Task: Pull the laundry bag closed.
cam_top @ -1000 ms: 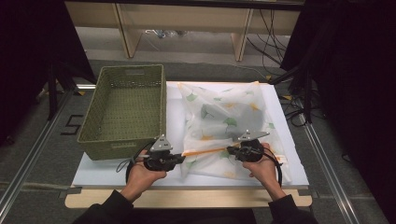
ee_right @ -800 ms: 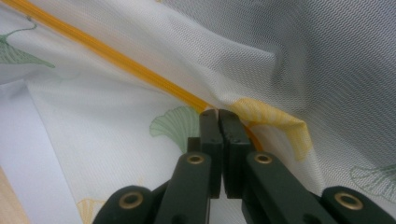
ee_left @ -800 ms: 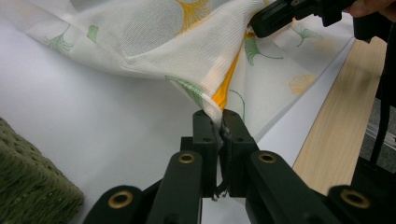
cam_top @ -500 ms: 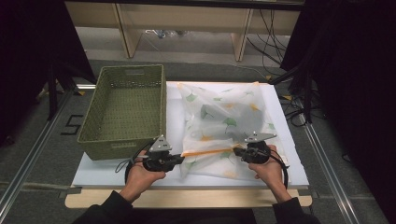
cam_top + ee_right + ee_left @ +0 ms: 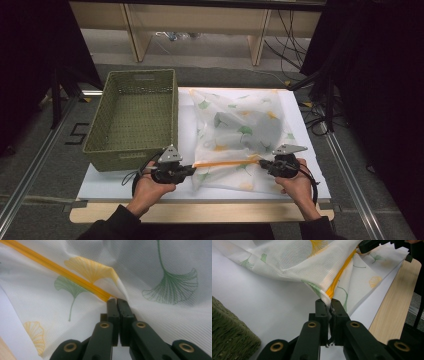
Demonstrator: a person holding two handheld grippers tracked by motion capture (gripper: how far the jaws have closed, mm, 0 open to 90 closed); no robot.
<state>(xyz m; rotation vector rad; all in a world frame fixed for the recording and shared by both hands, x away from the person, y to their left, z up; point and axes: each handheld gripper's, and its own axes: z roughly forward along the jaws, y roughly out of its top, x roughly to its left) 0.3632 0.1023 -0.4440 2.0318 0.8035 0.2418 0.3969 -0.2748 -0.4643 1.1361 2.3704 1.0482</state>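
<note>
A white mesh bag [image 5: 240, 125] printed with green and yellow leaves lies on the white board, something dim inside it. An orange zipper [image 5: 225, 163] runs along its near edge, stretched between my two grippers. My left gripper [image 5: 192, 170] is shut on the bag's left corner; in the left gripper view its jaws [image 5: 329, 302] pinch the fabric where the zipper [image 5: 339, 277] starts. My right gripper [image 5: 262, 164] is shut at the zipper's right end. In the right gripper view its jaws [image 5: 116, 300] close on the bag [image 5: 162, 270] just where the zipper [image 5: 55, 266] stops. Whether they hold a pull tab is hidden.
A green woven basket [image 5: 132, 115] stands empty at the left on the white board [image 5: 115, 182], close behind my left hand. A wooden table edge [image 5: 200, 212] runs along the front. Metal rails and cables lie on the floor at both sides.
My right gripper has slid to the right along the bag's near edge, and more of the orange zipper line shows between the grippers. The left gripper has stayed put.
</note>
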